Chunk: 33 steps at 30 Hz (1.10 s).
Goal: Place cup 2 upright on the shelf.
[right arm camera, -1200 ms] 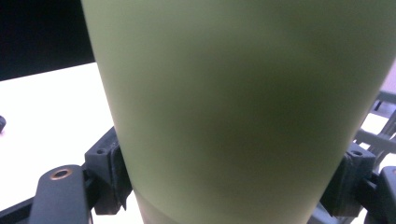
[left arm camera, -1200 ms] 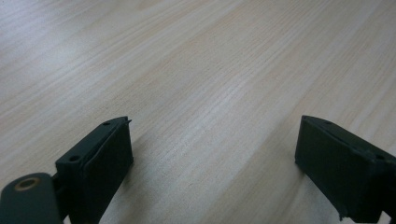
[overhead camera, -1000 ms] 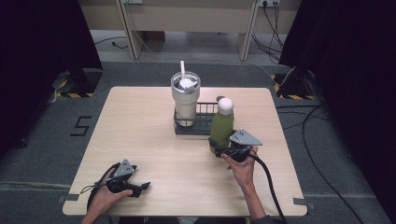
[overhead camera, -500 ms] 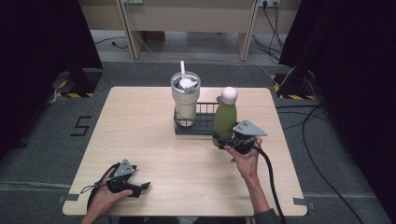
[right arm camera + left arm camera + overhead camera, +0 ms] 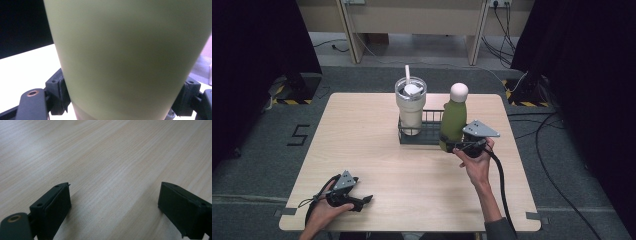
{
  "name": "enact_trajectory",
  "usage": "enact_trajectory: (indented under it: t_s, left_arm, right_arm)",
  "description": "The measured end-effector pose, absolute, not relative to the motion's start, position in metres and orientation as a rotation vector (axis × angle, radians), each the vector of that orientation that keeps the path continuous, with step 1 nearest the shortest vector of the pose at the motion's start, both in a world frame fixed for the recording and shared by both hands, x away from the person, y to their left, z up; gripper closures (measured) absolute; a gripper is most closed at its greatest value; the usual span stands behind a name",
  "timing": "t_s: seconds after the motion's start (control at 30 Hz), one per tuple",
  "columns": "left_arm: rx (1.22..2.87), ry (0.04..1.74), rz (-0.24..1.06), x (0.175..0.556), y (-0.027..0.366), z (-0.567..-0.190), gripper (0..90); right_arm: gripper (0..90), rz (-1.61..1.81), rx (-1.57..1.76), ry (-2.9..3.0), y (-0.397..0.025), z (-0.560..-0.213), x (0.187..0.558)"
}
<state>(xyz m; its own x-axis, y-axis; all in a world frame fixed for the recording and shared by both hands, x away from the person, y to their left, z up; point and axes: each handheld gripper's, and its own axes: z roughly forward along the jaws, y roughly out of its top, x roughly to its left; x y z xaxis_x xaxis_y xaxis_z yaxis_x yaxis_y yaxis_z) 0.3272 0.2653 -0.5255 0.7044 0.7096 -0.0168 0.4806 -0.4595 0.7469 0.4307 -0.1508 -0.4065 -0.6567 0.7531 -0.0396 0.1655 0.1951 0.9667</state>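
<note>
Right tongs [image 5: 455, 145]: closed on the lower body of the green bottle [image 5: 453, 120], one jaw on each side of it, as the right gripper view confirms with the bottle [image 5: 130, 57] between the two black pads. The person's right hand [image 5: 477, 162] carries them from the near side of the wire basket [image 5: 430, 137].

Left tongs [image 5: 362, 200]: spread wide, holding nothing, resting low over bare wood well to the near left of the basket; the left gripper view shows both jaws far apart above the grain of the tabletop [image 5: 105, 160].

Step in hand, as judged: placing the bottle into the right-hand bay of the basket. To do it well, keep the bottle upright, hold its base clear of the basket's near rail, centre it over the free bay and lower it straight, releasing only once the base sits flat. The grip is low, so the tall body could tip; a slow, level move suits. Whether the base already rests down cannot be told.

Green bottle: smooth matt olive body, slightly tapered, rounded white cap, standing upright at the basket's right end.

Tumbler [image 5: 410, 106]: cream, lidded, white straw, standing in the basket's left bay.

Tabletop [image 5: 362, 130]: pale wood.
</note>
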Motion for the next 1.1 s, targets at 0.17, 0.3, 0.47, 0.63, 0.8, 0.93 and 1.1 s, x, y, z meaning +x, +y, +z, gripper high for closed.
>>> enact_trajectory:
  t_s: [0.17,0.3,0.47,0.63,0.8,0.93,1.1]
  left_arm:
    - [2.146,0.903,0.384,0.327,0.265,-0.525,10.3]
    - [2.146,0.903,0.383,0.327,0.265,-0.525,10.3]
    - [2.146,0.903,0.384,0.327,0.265,-0.525,10.3]
    - [2.146,0.904,0.384,0.327,0.265,-0.525,10.3]
    - [2.145,0.904,0.384,0.327,0.265,-0.526,10.3]
    - [2.145,0.904,0.384,0.327,0.265,-0.525,10.3]
    - [2.146,0.904,0.384,0.327,0.265,-0.525,10.3]
  right_arm:
    - [21.0,1.483,0.852,1.955,-0.151,-0.396,0.434]
    - [21.0,1.464,0.855,1.962,-0.150,-0.388,0.437]
    - [21.0,1.452,0.853,1.964,-0.147,-0.383,0.444]
    - [21.0,1.464,0.870,1.958,-0.145,-0.380,0.451]
    - [21.0,1.464,0.885,1.954,-0.144,-0.377,0.460]
    - [21.0,1.460,0.899,1.944,-0.144,-0.376,0.470]
    - [21.0,1.439,0.920,1.946,-0.142,-0.375,0.481]
